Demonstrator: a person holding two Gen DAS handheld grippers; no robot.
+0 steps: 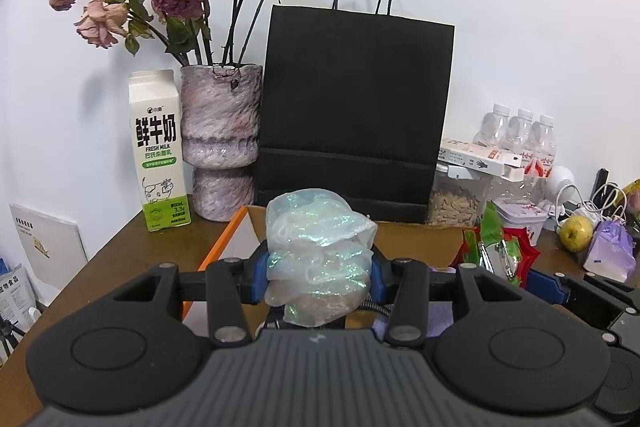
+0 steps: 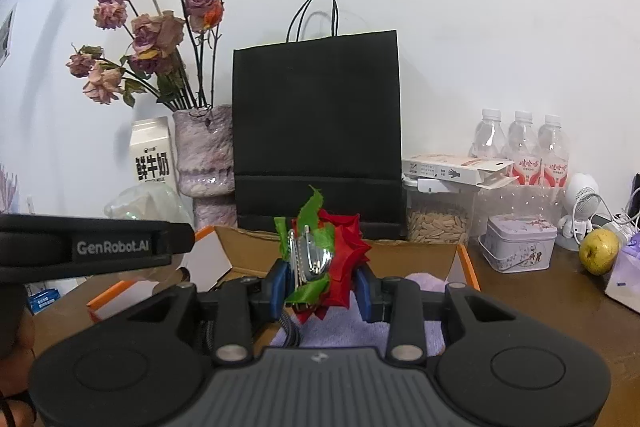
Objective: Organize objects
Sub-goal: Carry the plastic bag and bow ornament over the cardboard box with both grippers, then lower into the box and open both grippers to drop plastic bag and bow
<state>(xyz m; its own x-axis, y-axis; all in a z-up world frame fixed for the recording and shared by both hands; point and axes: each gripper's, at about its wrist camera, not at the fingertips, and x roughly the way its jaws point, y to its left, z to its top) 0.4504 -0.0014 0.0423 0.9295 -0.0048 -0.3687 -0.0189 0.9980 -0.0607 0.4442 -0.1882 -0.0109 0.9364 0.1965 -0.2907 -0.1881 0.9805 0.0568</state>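
Left gripper (image 1: 320, 277): its two blue fingers (image 1: 259, 279) clenched on one crumpled wad of iridescent film (image 1: 320, 251), held up above the open cardboard box (image 1: 416, 239). Right gripper (image 2: 320, 281): two blue fingers (image 2: 280, 285) clenched on one red fabric rose (image 2: 340, 259) with green leaves and a silvery metal piece on its front, also held over the box, above one lilac cloth (image 2: 360, 327) lying inside. One braided cable (image 2: 290, 327) shows under the rose. Box has orange-edged flaps, open on the brown worktop (image 1: 132, 247). Behind the box, against the wall: one black paper bag (image 1: 356, 107) with two cord handles, upright. Left of it, one mottled pink vase (image 1: 220, 143) with dried roses, touching or just beside one milk carton (image 1: 158, 151). Right of the bag: one clear jar of seeds (image 2: 438, 219) with one flat carton (image 2: 456, 169) lying across its lid; three water bottles (image 2: 522, 143) in a row behind; one lilac tin (image 2: 518, 241); one small white fan (image 2: 580, 207); one yellow-green pear (image 2: 599, 251); one lilac pouch (image 1: 610, 247) at the far right.
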